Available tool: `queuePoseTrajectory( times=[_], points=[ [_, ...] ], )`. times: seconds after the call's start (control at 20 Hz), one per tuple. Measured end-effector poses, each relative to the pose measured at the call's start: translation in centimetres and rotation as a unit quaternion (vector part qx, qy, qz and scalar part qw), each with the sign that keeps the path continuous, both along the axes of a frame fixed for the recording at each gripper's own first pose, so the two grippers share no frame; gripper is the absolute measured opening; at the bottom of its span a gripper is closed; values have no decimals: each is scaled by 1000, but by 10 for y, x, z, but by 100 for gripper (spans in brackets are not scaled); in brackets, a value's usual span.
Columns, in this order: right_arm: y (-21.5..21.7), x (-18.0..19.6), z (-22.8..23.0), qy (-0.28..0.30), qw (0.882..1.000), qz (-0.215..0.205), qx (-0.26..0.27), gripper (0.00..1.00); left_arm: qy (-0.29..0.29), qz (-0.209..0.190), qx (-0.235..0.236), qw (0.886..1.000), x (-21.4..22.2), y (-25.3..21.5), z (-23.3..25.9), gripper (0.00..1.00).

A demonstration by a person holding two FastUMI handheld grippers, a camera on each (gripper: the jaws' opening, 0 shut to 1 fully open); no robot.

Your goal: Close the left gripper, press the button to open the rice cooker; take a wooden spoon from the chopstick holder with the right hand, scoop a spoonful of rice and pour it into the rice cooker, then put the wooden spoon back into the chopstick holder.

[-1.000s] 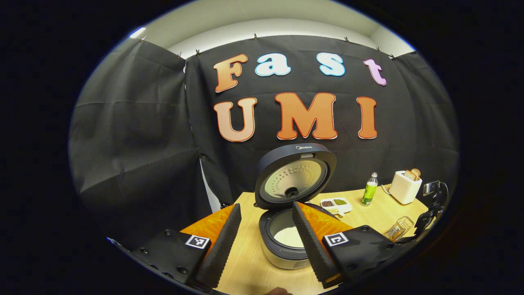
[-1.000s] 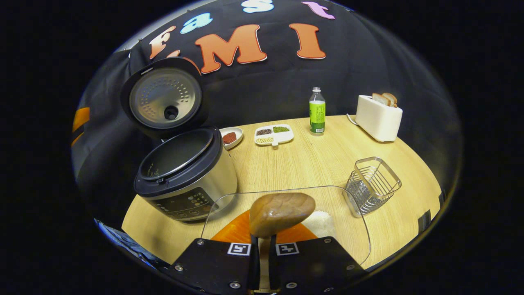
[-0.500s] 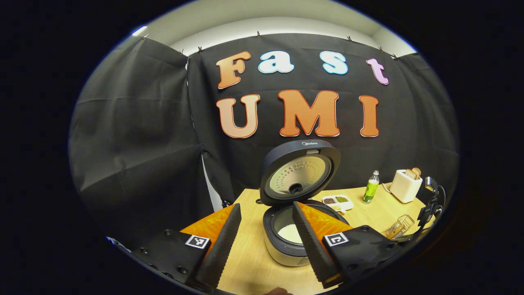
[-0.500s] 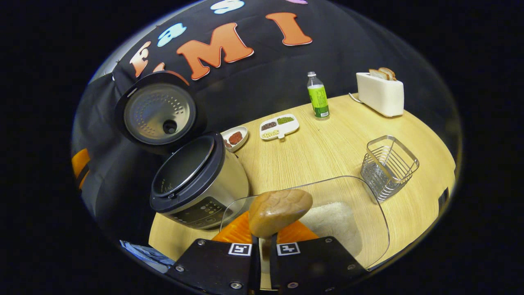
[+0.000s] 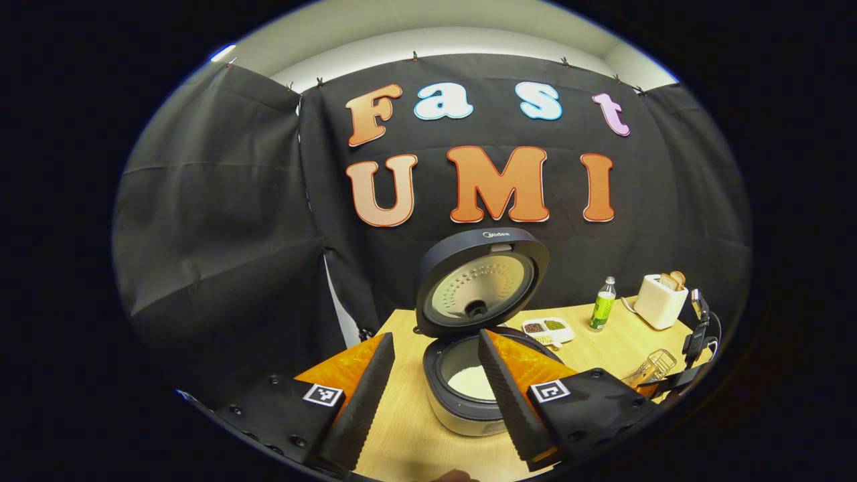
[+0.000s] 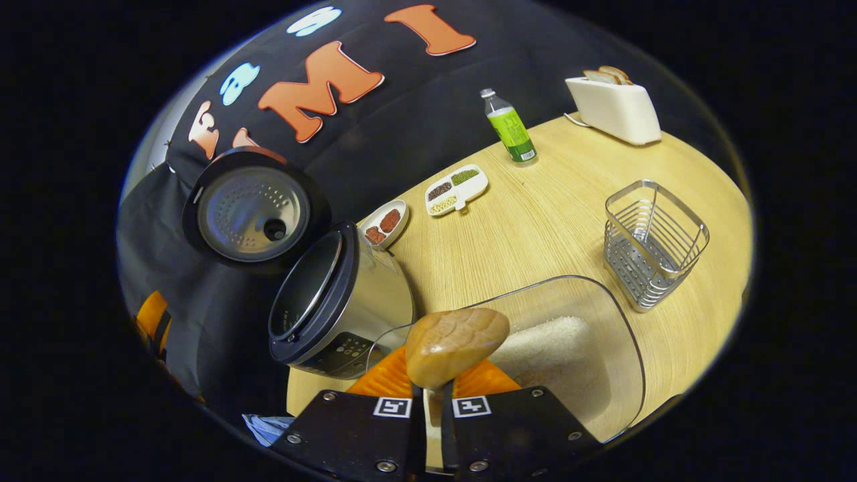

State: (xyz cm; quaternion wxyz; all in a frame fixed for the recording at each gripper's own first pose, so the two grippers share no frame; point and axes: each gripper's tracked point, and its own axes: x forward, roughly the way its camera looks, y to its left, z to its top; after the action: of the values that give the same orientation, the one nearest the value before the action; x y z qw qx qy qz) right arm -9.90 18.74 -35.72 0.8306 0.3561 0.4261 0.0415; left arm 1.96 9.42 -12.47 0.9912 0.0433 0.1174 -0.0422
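The cooker (image 6: 341,301) stood open on the counter (image 6: 535,227), lid (image 6: 251,213) raised. The right gripper (image 6: 428,402) had its jaws pressed onto the spoon (image 6: 455,338) handle, the bowl projecting forward along the jaws over the rice tub (image 6: 569,348), right of the cooker. The cooker's mouth lay forward-left of the spoon. The holder (image 6: 653,241) stood farther right. The left gripper (image 5: 432,395) hung before the cooker, jaws spread, holding nothing. Judgement: scooping comes next; the right gripper is nearer.

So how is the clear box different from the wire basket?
The clear box has smooth see-through walls and rice inside; the wire basket is metal bars with gaps and nothing in it. The clear box lies under the wooden spoon; the wire basket stands farther off. Both sit open-topped on the table.
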Motion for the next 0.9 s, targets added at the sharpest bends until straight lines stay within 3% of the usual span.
queuePoseTrajectory(
  times=[0.2, 0.55, 0.6, 0.9],
  points=[
    [-4, 2, -6, 19, 998, -18, 60, 8, 8, -5, 4, 1000, 1, -10, -5, 87],
    [-20, 1, -6, 21, 993, -35, 115, 8, 9, -17, 22, 1000, 10, -33, -3, 87],
    [-28, 3, -5, 17, 991, -44, 124, 8, 7, -20, 25, 999, 11, -37, -2, 78],
    [-66, 10, 13, 3, 975, -96, 200, 8, -1, -35, 30, 999, 16, -65, 4, 79]
  ],
)
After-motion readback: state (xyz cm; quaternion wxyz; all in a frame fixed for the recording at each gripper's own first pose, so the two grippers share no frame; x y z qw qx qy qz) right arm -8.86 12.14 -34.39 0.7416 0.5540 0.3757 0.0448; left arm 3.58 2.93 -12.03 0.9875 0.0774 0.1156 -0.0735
